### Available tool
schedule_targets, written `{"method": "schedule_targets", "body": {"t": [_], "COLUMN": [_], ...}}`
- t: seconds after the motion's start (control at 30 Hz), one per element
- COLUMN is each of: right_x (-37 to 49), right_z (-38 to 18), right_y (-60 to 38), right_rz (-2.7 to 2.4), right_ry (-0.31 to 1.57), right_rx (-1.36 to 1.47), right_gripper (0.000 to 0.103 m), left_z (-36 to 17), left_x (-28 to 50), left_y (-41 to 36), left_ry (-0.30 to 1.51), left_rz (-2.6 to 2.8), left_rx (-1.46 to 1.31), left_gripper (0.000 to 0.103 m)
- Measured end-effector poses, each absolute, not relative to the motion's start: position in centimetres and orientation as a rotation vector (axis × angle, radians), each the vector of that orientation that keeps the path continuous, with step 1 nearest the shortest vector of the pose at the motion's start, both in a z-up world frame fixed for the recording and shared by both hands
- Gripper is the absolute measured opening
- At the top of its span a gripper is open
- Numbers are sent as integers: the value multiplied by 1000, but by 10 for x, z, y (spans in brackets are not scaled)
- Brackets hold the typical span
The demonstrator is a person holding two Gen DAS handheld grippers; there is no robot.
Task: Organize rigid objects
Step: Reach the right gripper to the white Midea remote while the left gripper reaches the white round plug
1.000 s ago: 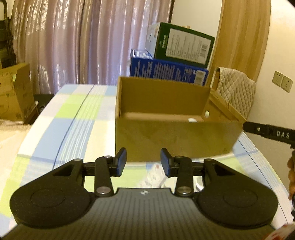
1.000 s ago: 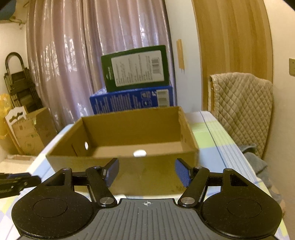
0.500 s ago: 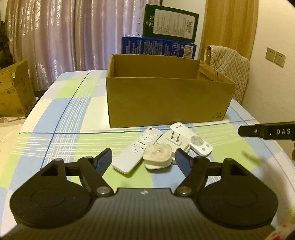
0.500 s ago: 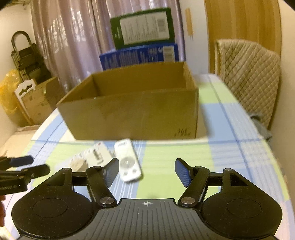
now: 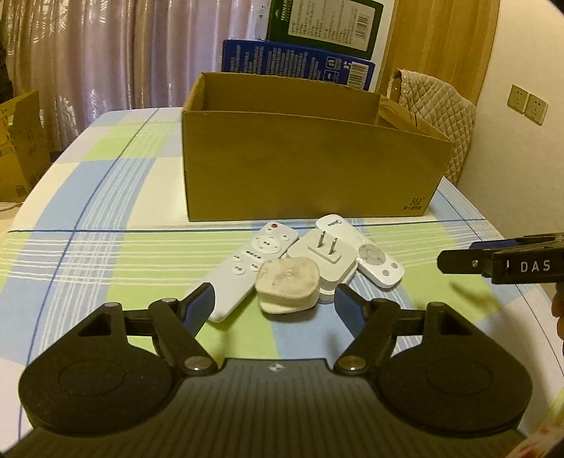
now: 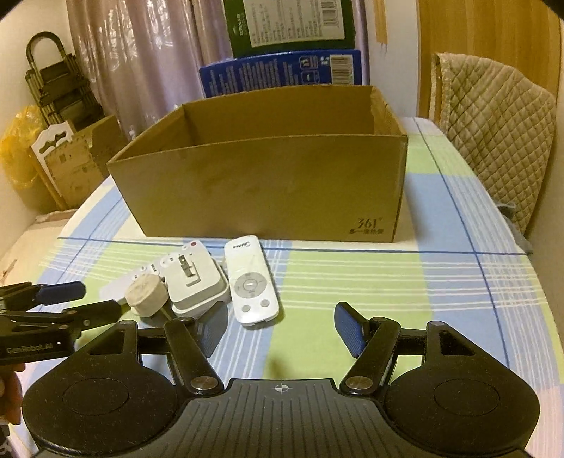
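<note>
Four pale items lie in a huddle on the checked tablecloth in front of an open cardboard box [image 5: 310,165] [image 6: 268,190]. They are a long white remote [image 5: 246,267] with a red button, a beige rounded plug [image 5: 287,283] [image 6: 146,294], a white two-prong adapter [image 5: 324,257] [image 6: 197,282], and a short white remote [image 5: 366,253] [image 6: 250,282]. My left gripper [image 5: 274,299] [image 6: 88,299] is open, its fingertips flanking the beige plug without touching it. My right gripper [image 6: 278,327] [image 5: 465,253] hangs open over bare cloth, just right of the short remote.
A blue box [image 6: 282,70] with a green box [image 6: 289,24] on top stands behind the cardboard box. A quilt-covered chair [image 6: 493,134] is at the table's right side. Cartons and a folded trolley [image 6: 60,81] sit on the floor at the left.
Both grippers have sunk from the box's rim toward the table in front of it, bringing the remotes and plugs into view. The left jaws have widened from nearly shut to open.
</note>
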State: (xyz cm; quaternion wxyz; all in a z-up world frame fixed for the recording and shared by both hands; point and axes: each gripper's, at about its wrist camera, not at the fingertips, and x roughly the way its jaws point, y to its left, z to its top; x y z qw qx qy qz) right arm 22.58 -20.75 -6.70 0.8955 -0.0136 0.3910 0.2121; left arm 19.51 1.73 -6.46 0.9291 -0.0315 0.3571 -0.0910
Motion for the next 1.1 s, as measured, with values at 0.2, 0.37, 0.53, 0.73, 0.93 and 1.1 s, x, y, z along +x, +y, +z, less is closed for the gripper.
{"method": "schedule_targets", "body": {"t": [0.2,0.37,0.53,0.73,0.93,1.1], "right_x": [236,242,254,272,281,288], "right_z": [-75,-82,-98,-113,-120,-118], "right_y": [-204,-194,-180,-170,-160,-163], "right_rz": [467,517,549,573,580,574], "right_ry": [846,865,894,934,916,928], "right_rx": [-56,-103,-175,-178,-247,-248], "right_gripper": [64,64,64,63,53,40], "left_z": [-70,-76,-77,-83,-86,-87], "left_x": [205,210,213,219,224,224], "left_y": [13,15,15,16,14,13], "left_ry": [738,771,781,795,801,804], "left_rz": [-211,-215,-219,-213,-205,-207], "left_rx": [-67,-89,-100,-118,-117,-105], "left_gripper": [63,63,63,63,63,63]}}
